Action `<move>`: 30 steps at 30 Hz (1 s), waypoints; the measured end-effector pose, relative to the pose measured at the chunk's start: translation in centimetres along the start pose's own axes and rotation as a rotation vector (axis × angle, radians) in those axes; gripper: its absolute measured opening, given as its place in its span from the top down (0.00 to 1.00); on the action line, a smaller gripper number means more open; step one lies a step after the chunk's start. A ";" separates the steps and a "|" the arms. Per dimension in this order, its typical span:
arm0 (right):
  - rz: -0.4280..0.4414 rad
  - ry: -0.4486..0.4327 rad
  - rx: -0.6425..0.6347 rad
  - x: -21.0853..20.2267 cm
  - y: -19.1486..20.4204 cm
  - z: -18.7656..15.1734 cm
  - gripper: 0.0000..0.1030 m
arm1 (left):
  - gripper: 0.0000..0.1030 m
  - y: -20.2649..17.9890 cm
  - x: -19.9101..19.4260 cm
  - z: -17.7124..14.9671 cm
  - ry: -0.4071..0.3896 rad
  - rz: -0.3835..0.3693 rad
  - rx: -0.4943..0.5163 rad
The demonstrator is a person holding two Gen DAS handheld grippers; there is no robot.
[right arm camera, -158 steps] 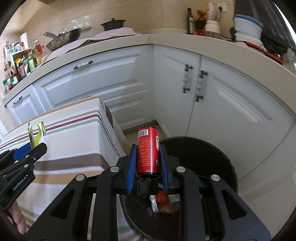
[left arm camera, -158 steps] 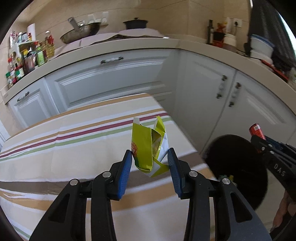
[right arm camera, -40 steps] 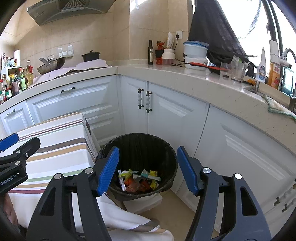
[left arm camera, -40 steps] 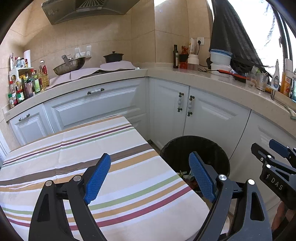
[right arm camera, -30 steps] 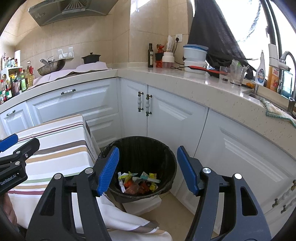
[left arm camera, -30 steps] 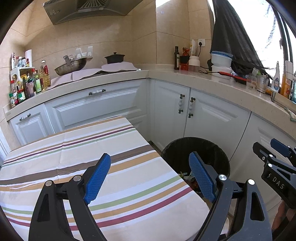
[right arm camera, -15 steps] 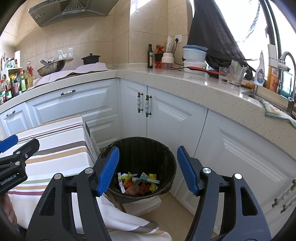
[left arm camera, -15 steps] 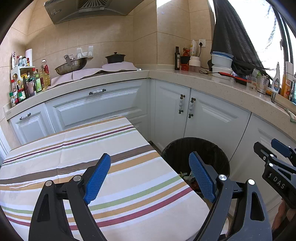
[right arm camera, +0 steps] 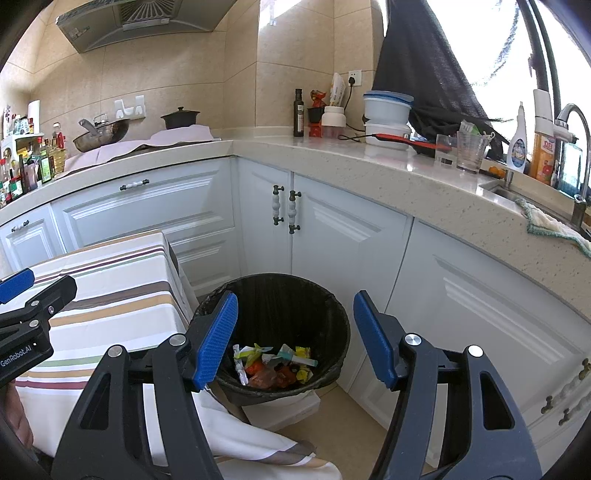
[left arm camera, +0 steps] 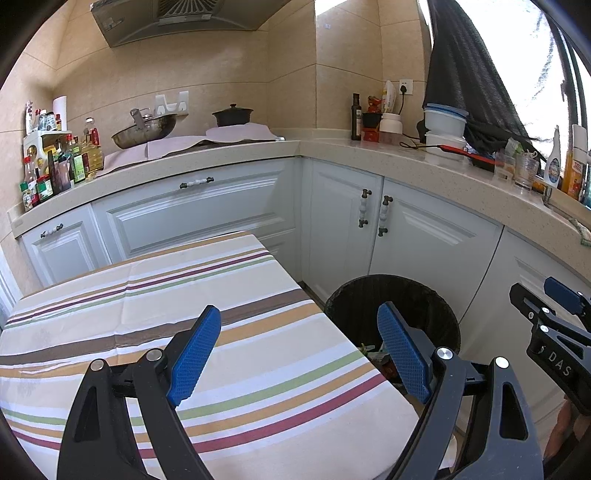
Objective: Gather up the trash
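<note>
The kitchen wraps round in an L of white cabinets (right arm camera: 207,206) under a pale stone counter (right arm camera: 369,162), with a range hood (left arm camera: 177,18) above and a dark cloth (right arm camera: 424,66) hanging by the window. In front of the cabinets stands the bench (left arm camera: 184,295), covered by a striped tablecloth whose whole visible top carries no litter. Just beside its corner, on the floor, sits the black-lined bin (right arm camera: 332,306), and the trash (right arm camera: 275,363) lies in a small mixed heap of wrappers at its bottom. Judged from this, the collecting looks close to finished or finished: nothing is left on the cloth that either view shows, though the near edge of the bench is hidden behind the tools.

The left hand-held gripper (left arm camera: 299,349) hovers over the near right part of the bench, its blue pads spread wide with nothing between them. The right hand-held gripper (right arm camera: 291,336) hangs above the bin, jaws likewise apart and empty.

Smaller things line the counter: a wok (left arm camera: 146,129), a dark pot (left arm camera: 232,114), stacked tubs (right arm camera: 386,112), a glass (right arm camera: 471,149), and bottles (left arm camera: 59,166) at the far left
</note>
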State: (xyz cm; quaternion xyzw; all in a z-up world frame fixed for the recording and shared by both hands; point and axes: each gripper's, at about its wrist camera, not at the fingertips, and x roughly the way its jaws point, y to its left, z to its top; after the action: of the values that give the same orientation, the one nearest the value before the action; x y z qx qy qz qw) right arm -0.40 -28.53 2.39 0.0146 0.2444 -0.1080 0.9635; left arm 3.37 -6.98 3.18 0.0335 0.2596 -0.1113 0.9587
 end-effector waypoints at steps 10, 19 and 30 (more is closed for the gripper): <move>0.001 -0.001 0.000 0.0 0.0 0.0 0.38 | 0.19 0.2 0.2 0.0 0.005 -0.008 -0.017; 0.001 -0.001 0.001 0.0 0.0 -0.1 0.38 | 0.19 0.3 0.3 0.1 0.006 -0.012 -0.025; -0.001 0.000 -0.001 -0.1 0.0 0.0 0.38 | 0.19 0.3 0.3 0.1 0.007 -0.010 -0.015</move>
State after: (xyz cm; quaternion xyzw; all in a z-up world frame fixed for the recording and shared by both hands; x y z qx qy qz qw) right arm -0.49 -28.54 2.42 0.0140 0.2442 -0.1084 0.9636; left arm 3.75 -6.80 3.08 0.0254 0.2637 -0.1139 0.9575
